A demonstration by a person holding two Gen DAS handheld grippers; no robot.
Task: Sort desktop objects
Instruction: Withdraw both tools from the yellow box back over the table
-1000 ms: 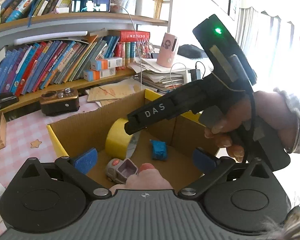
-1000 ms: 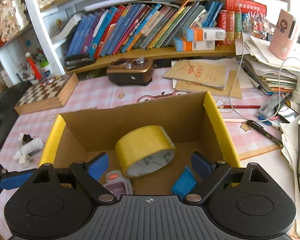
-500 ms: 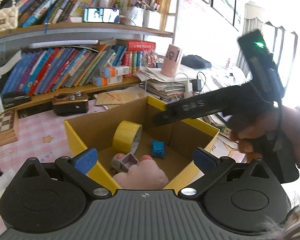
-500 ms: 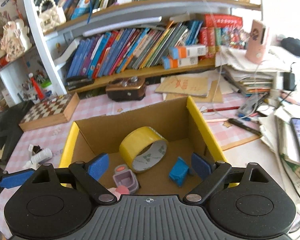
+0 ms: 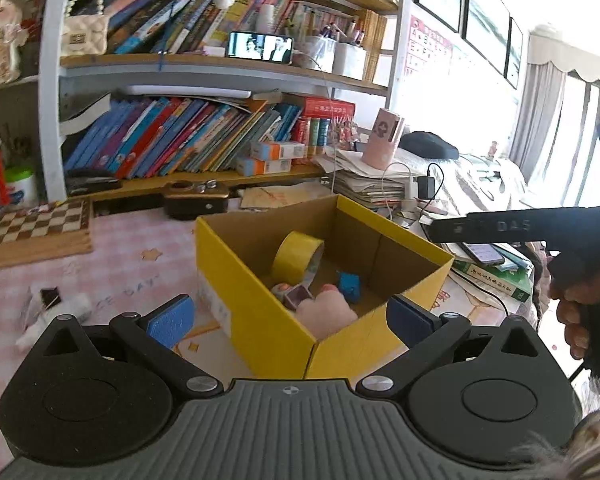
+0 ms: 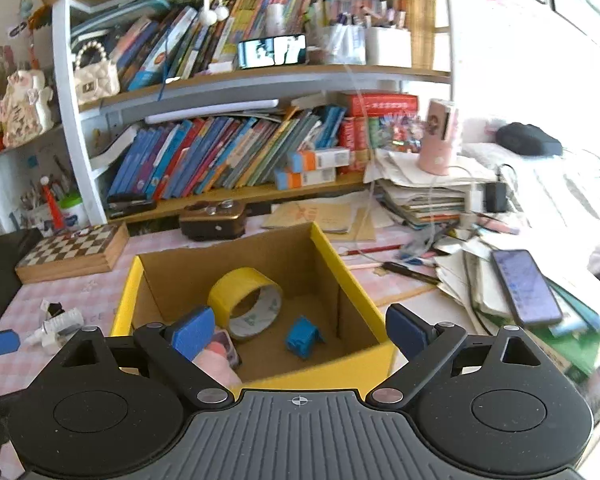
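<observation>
Desk, L to R. Far L: chessboard (image 6: 70, 254) lay flat on pink checked cloth (image 5: 112, 264); nearer the camera, small white clutter (image 6: 58, 322) loose on the cloth, too small to ID.

L gripper (image 5: 290, 318) hung above and in front of the box's near corner, jaws spread wide, nothing betw. blue pads (image 5: 172, 318).

Centre: box (image 5: 236, 264), yellow outside, brown inside, open top, sat on the cloth. Contents: tape roll (image 6: 246, 302) on its side near the back; blue toy (image 6: 303, 336) on the floor just R of it, apart from it; pinkish item (image 5: 327, 308) in the near-L corner, w/ a small purple-grey piece (image 5: 296, 295) touching it – can't ID either.

R gripper (image 6: 296, 332) hung over the box's near wall, jaws also wide apart, empty; its L pad (image 6: 192, 330) overlapped the roll in view, contact unclear.

Behind box: brown radio-like case (image 6: 212, 218), papers (image 6: 320, 216), then bookshelf (image 6: 228, 160).

R of box: pencil (image 6: 370, 249) and pen (image 6: 410, 273) on the cloth, paper stack (image 6: 424, 196) w/ pink cup (image 6: 440, 138) on top, phone (image 6: 526, 286) lying face-up on books.
</observation>
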